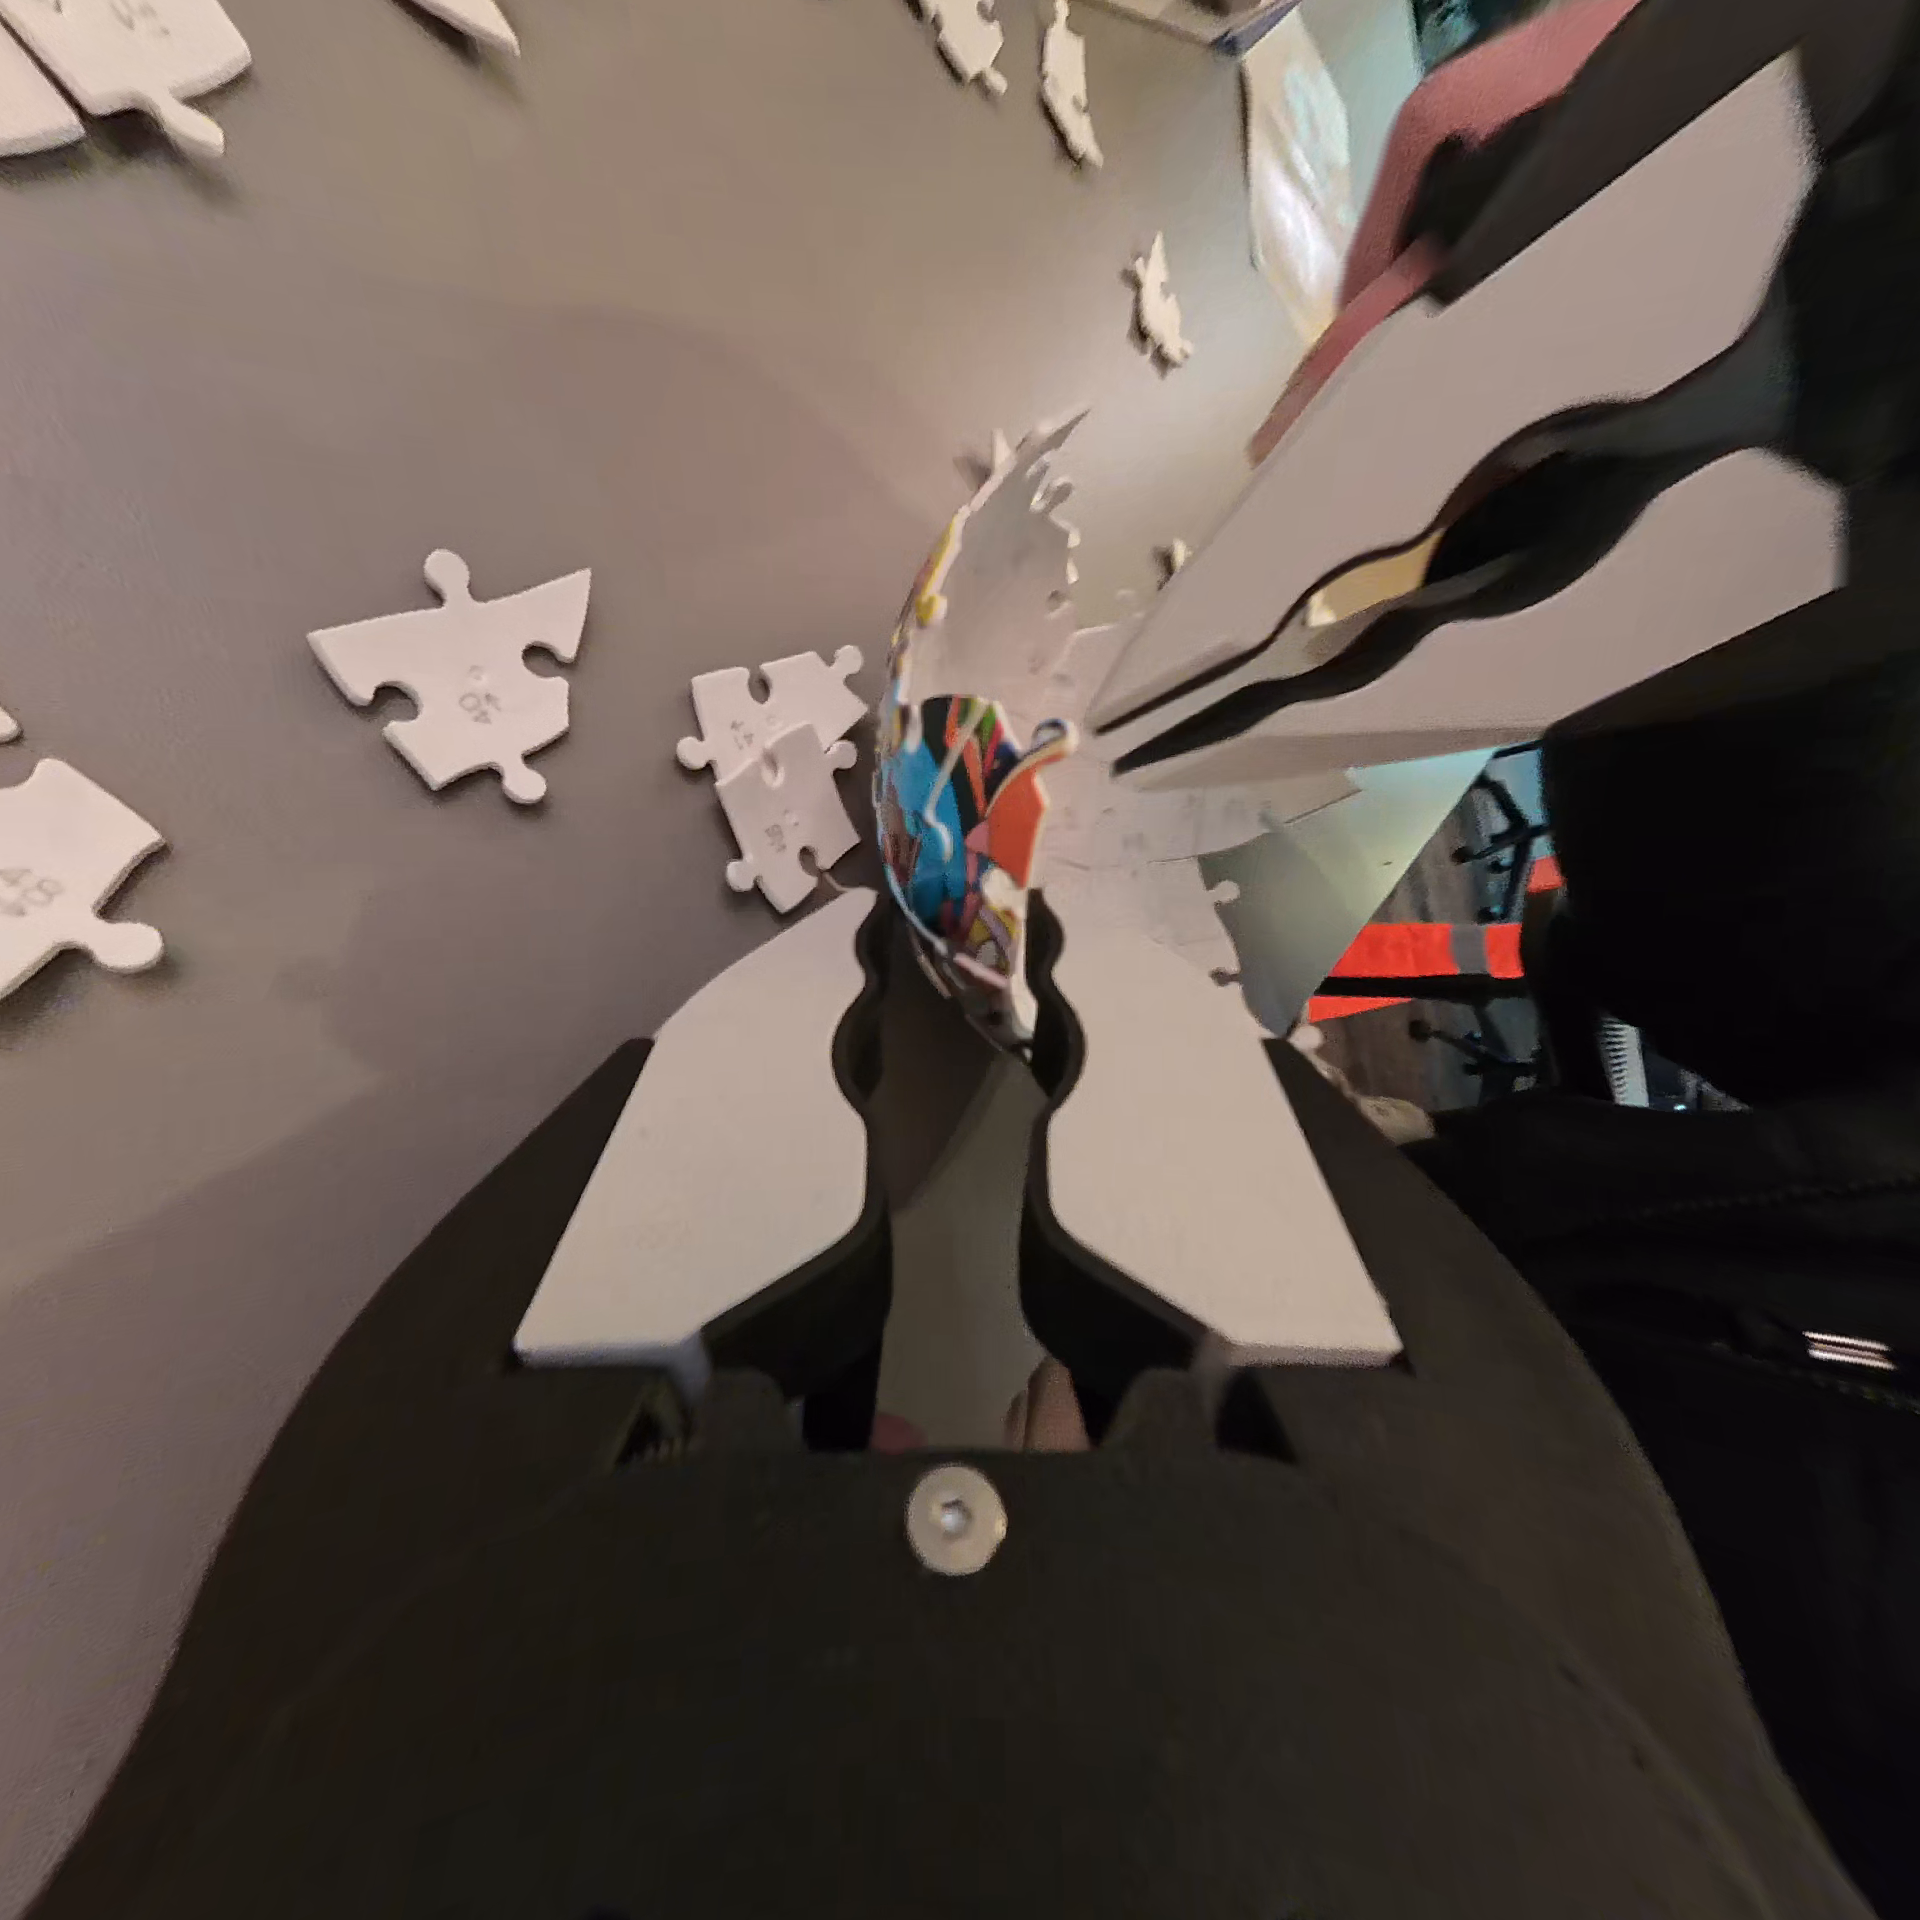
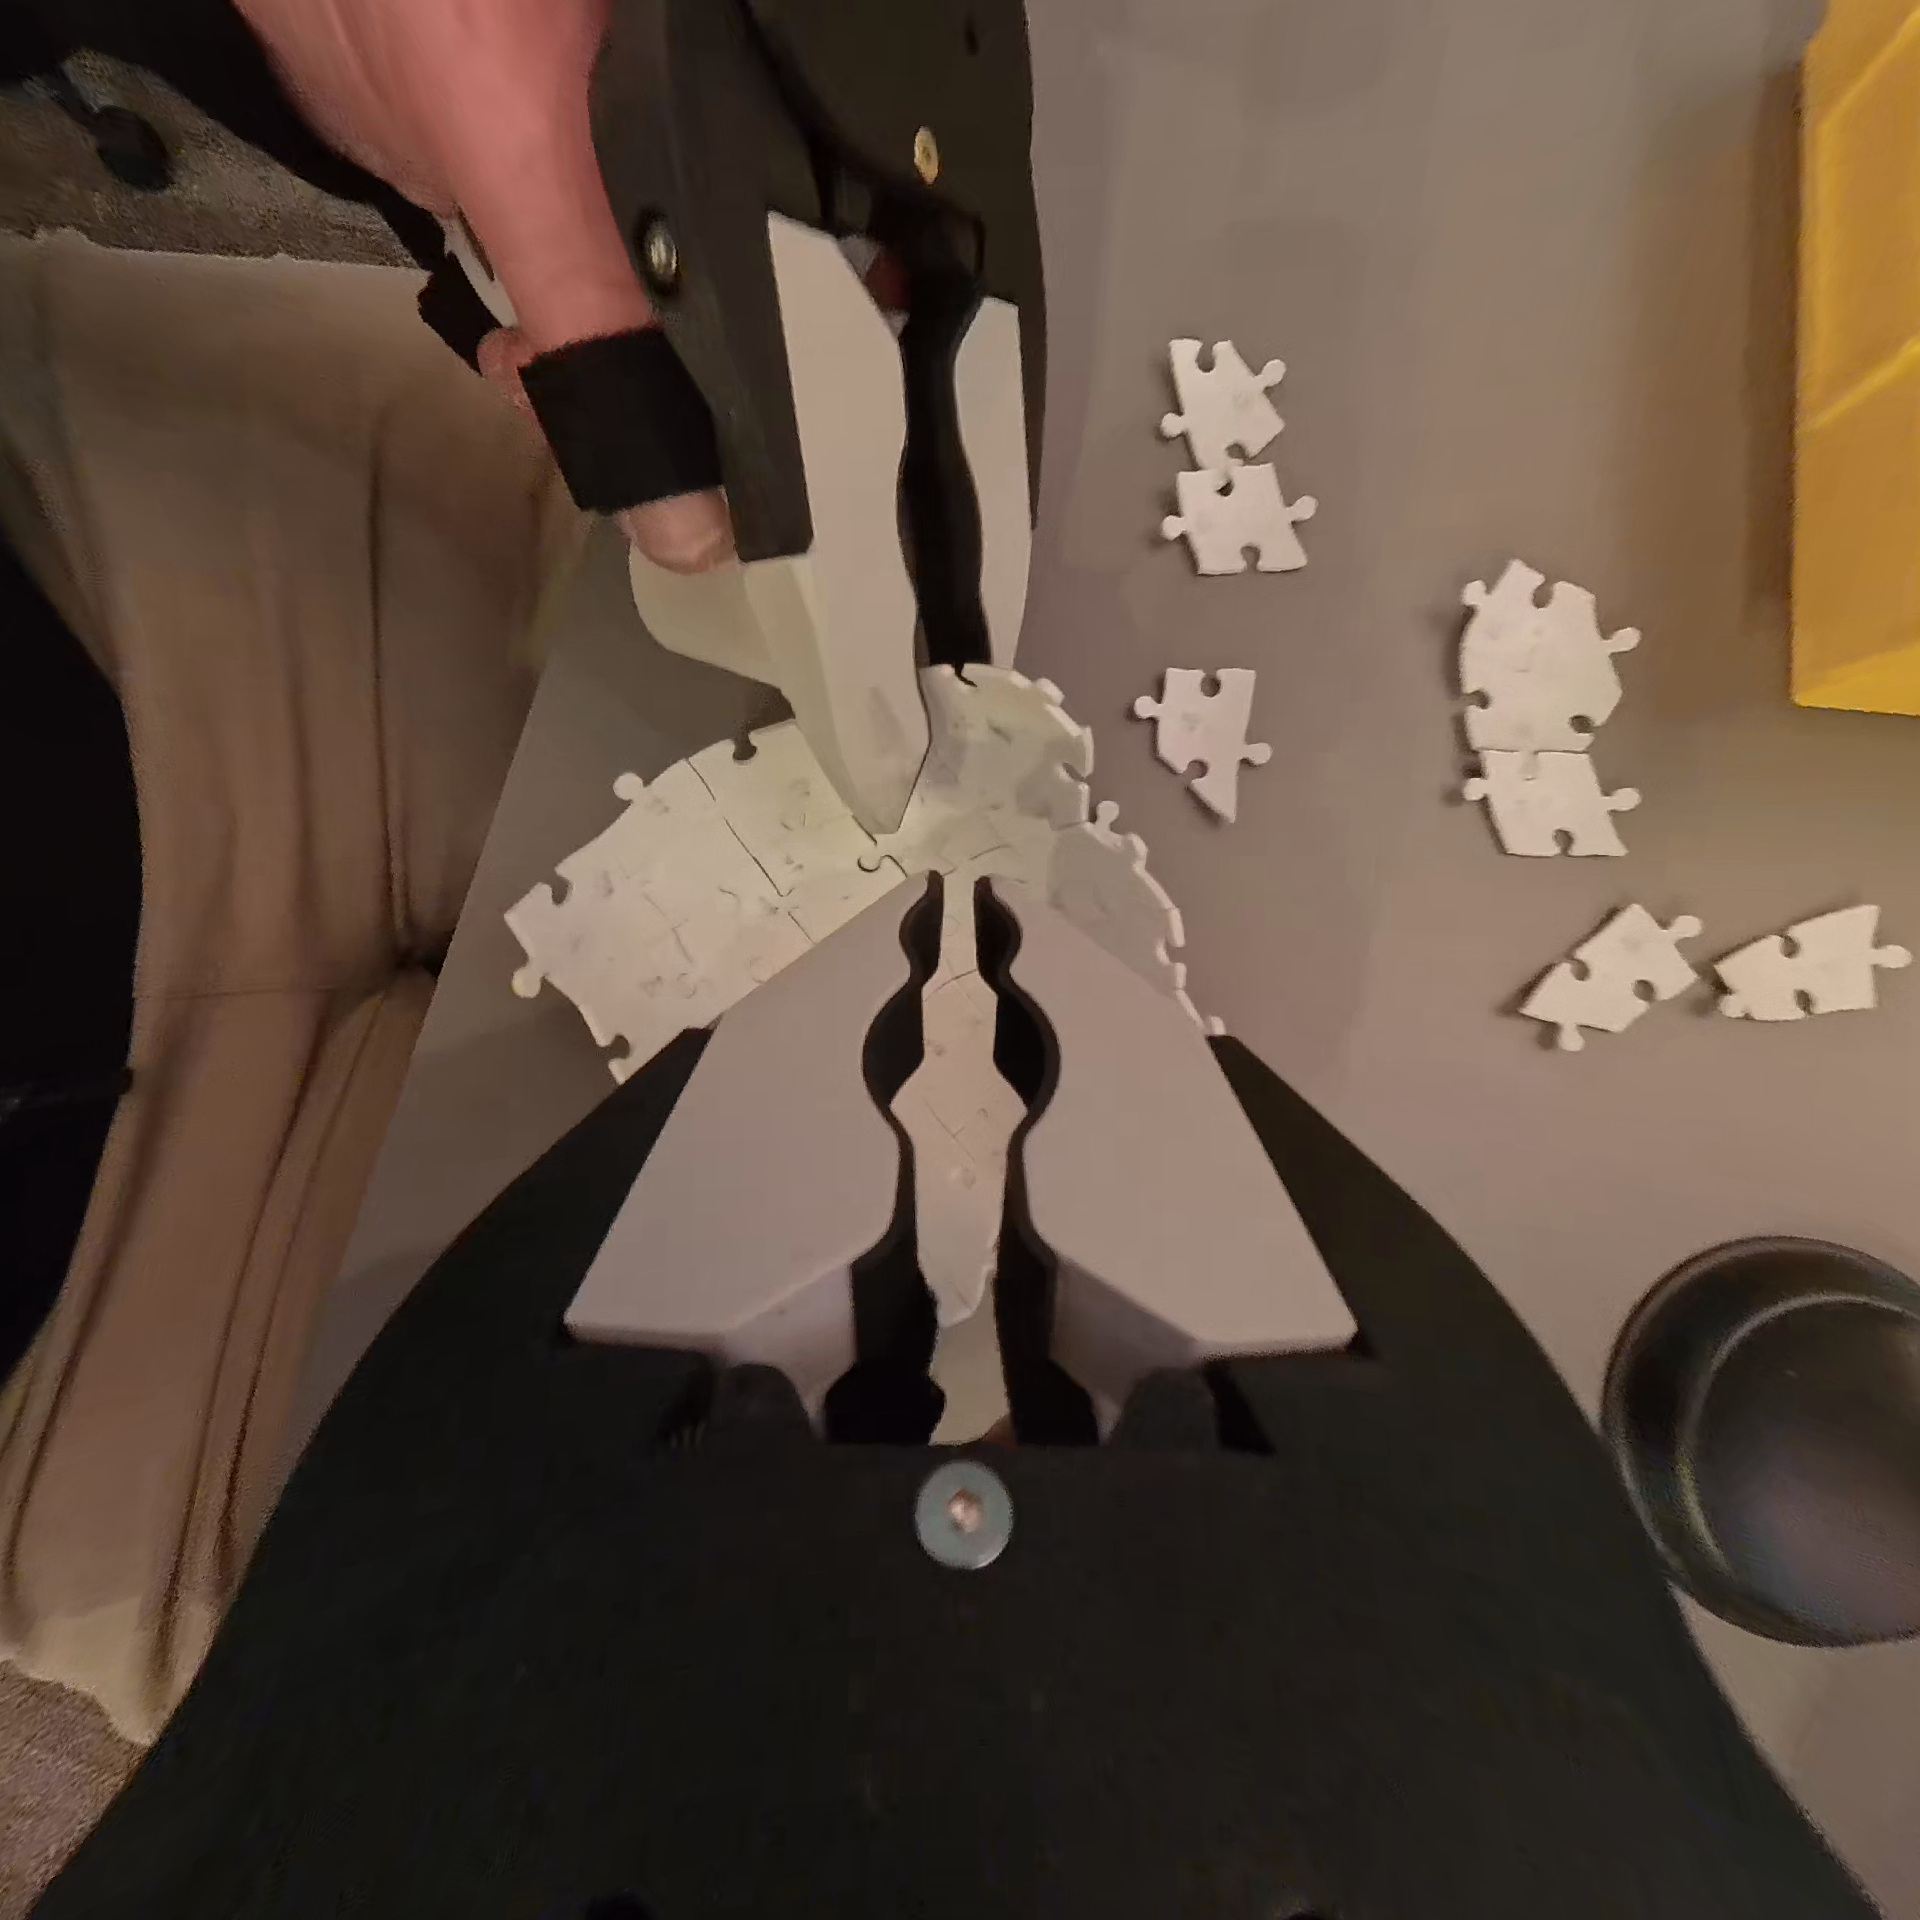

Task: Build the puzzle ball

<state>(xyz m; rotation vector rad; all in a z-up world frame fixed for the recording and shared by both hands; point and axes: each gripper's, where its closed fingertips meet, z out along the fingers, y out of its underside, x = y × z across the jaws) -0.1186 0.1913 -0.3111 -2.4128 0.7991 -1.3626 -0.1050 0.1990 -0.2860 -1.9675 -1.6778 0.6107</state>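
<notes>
the grey table (image 2: pixel 1351 260) carries loose white pieces (image 2: pixel 1205 738) toward its far side, while the half-built puzzle ball shell (image 2: pixel 665 883) hangs over its near edge. the left gripper (image 1: pixel 961 935) is nearly closed, pinching the shell's rim edge-on. the right gripper (image 2: pixel 956 894), jaws almost shut with nothing clearly between them, points straight into the shell's white hollow, just beside the left's tips.

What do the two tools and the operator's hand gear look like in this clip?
Both the left tool and the right tool have black bodies, light grey wedge fingers with wavy black inner pads, and a silver screw at the base. A black strap wraps one finger of the hand.
</notes>
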